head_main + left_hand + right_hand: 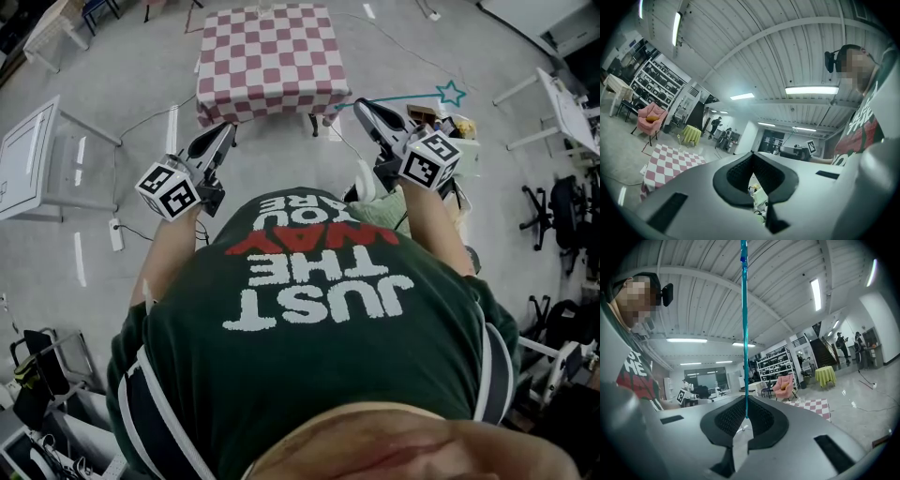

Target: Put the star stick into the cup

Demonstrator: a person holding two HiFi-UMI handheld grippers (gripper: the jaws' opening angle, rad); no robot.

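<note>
My right gripper (360,104) is shut on the star stick (403,97), a thin teal rod that runs off to the right and ends in an outlined star (451,93). In the right gripper view the star stick (744,333) rises straight up from between the pads of the right gripper (746,418). My left gripper (228,127) is held beside the person's body with nothing in it, and its jaws are together (751,174). A small clear vessel (678,138) stands on the checkered table (670,161); I cannot tell whether it is the cup.
The red-and-white checkered table (267,52) stands ahead on the grey floor. There is a white rack (28,159) at the left, office chairs (567,211) at the right and a cluttered bin (455,127) behind the right gripper. Far off are a pink armchair (649,119) and people.
</note>
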